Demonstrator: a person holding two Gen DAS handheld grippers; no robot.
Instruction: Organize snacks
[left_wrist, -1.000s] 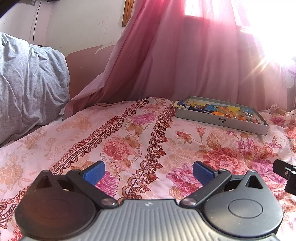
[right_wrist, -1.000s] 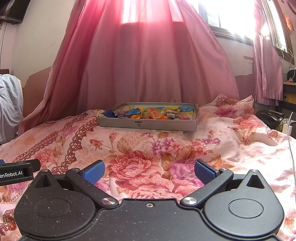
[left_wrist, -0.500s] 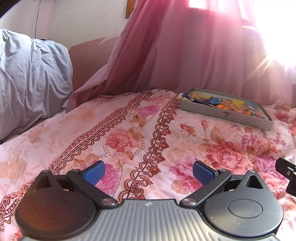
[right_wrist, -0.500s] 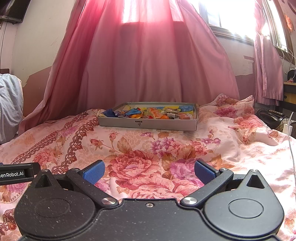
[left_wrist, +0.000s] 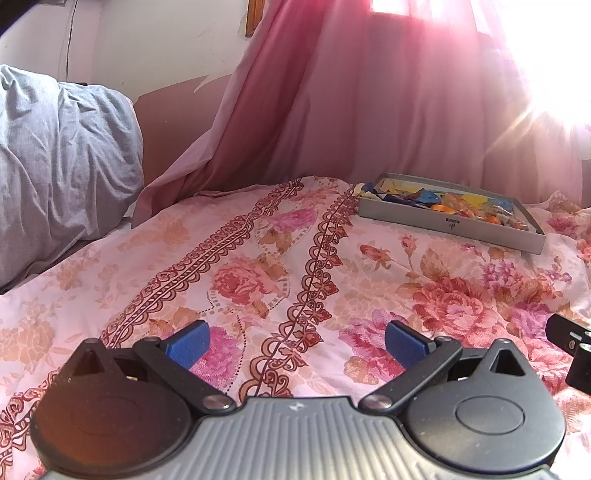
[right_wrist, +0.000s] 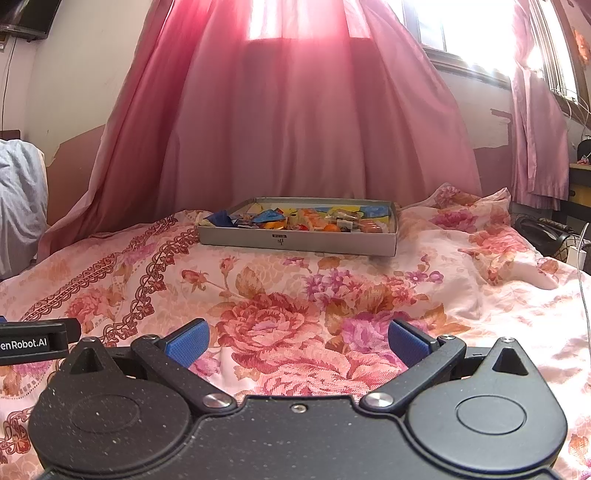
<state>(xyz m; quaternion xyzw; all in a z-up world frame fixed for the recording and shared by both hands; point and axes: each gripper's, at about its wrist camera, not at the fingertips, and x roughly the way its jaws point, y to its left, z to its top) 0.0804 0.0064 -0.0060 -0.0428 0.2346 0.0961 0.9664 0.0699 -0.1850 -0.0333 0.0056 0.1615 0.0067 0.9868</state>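
Both tongs, left (left_wrist: 297, 338) and right (right_wrist: 297, 338), are held wide open and empty; the shallow grey cardboard tray (right_wrist: 295, 242) of wrapped snacks (right_wrist: 314, 219) is best approached level over the floral bedspread (right_wrist: 277, 295).

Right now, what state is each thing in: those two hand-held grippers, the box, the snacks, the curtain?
Left hand-held gripper: open, empty, low over the bedspread.
Right hand-held gripper: open, empty, aimed at the box.
Box: lidless, flat on the bedspread, far side.
Snacks: jumbled inside the box, unsorted.
Curtain: drawn, hem draped onto the bed.
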